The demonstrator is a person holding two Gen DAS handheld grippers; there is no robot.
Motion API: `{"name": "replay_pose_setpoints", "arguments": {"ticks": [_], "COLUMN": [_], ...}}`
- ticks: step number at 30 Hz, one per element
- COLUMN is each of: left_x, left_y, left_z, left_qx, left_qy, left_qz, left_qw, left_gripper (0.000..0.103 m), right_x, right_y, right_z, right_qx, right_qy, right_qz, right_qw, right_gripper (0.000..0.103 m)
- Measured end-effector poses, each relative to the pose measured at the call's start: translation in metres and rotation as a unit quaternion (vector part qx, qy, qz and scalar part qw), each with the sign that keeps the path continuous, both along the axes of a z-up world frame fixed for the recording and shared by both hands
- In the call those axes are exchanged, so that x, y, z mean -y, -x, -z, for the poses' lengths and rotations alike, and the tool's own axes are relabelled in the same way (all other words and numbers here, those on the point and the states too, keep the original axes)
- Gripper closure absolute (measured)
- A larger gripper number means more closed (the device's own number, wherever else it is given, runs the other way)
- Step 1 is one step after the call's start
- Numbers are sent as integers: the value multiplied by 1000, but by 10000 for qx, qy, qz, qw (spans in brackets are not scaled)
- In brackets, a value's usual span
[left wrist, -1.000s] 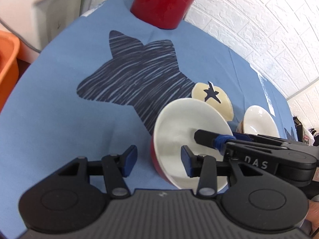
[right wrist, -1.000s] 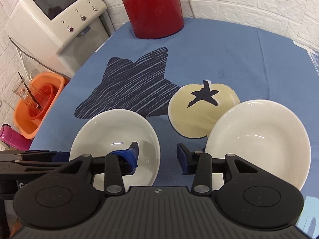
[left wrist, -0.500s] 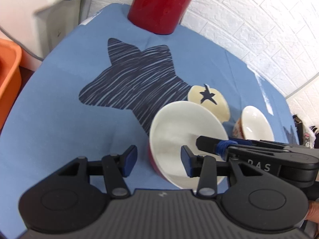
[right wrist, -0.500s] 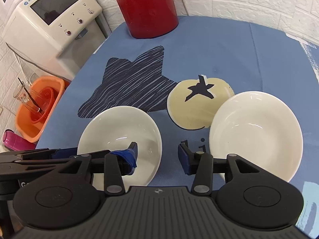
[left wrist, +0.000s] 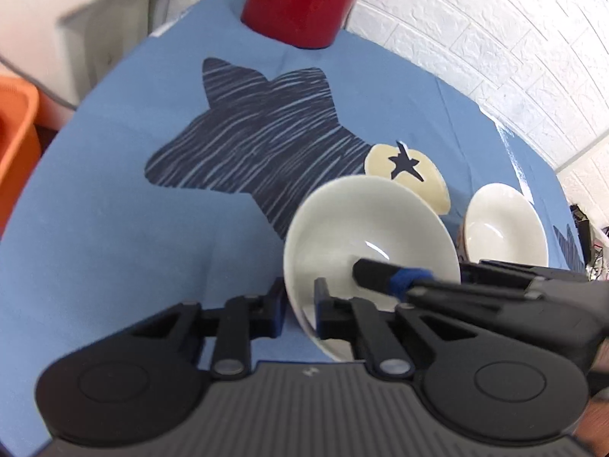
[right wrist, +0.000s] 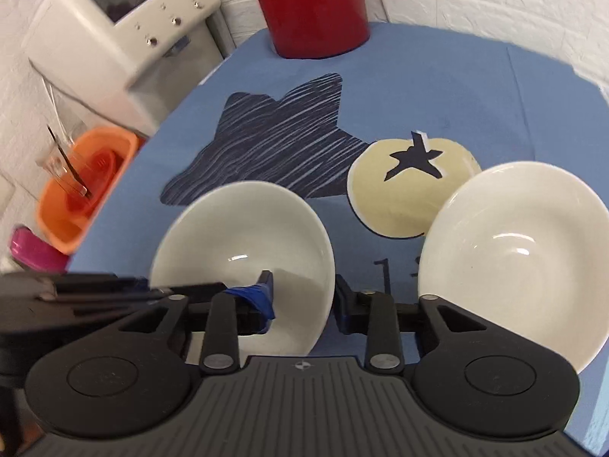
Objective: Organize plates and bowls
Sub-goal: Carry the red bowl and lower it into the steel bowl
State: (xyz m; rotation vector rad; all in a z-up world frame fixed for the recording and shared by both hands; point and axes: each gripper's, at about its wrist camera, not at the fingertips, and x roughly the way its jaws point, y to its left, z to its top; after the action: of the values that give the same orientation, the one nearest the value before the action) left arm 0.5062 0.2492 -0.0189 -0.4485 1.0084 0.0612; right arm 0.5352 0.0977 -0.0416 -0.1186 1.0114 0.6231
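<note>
Bowl point(left wrist: 365, 224), white inside, sits at about 5 o'clock in the left wrist view, near the table's front edge on the blue tablecloth point(left wrist: 114, 228), with its rim now caught between the narrowed jaws of the left gripper point(left wrist: 298, 306). A second ago those jaws stood wide, with the near wall only between them; now they have drawn in on the rim at the 7 o'clock side of the bowl, so I judge the grasp made and the lift about to begin. The bowl also appears tipped and a little raised compared with before, though I cannot tell if its foot has left the cloth. The right gripper point(right wrist: 302, 301) reaches in from 3 o'clock in the left view; its left finger dips inside the same bowl while its right finger stays outside the rim, and the gap between them is wide, gripping nothing. That finger has stayed inside the bowl across the last second, perhaps steadying it. A second white bowl point(right wrist: 521, 259) rests at 3 o'clock in the right wrist view, apart from the held one, and is the likely place for stacking. A red jug point(right wrist: 312, 7) stands at 12 o'clock, well apart from both bowls. Both grippers point forward and down toward the table.
</note>
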Motion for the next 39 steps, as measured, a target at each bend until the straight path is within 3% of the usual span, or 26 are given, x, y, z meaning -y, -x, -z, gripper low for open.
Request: {"name": "replay_pose_setpoints", "arguments": {"ticks": [3,12,18,23,31,39], "left_x": [0,19,71,141,245,281], "left_y": [1,29,79,141,223,251], "left_z": [0,-30,-60,-71,-59,-23], "left_qx": [-7,158,261,356,175,-222], "left_qy": [-54,-123,-105,37,10,-330], "left_qz": [39,316,740,1359,2262,2540], "left_qw": [10000,9993,9969,9901,9739,9664], "left_gripper": [100,101,102,102,101,101], "right_x": [6,31,81,149,239,267], "right_y": [-2,29,96,171,265,290], "right_z": [0,-25,-55,-70,-65,-27], "right_qx": [-31,-42,85,45,-61,-359], "right_qy": [-193,-413,-239,-150,-58,-232], "right_qz": [104,201,429,992,1749,1901], "right_qw": [9998,9989,9988,9949,9846,9808], "right_gripper": [97,96,95,94,92,89]}}
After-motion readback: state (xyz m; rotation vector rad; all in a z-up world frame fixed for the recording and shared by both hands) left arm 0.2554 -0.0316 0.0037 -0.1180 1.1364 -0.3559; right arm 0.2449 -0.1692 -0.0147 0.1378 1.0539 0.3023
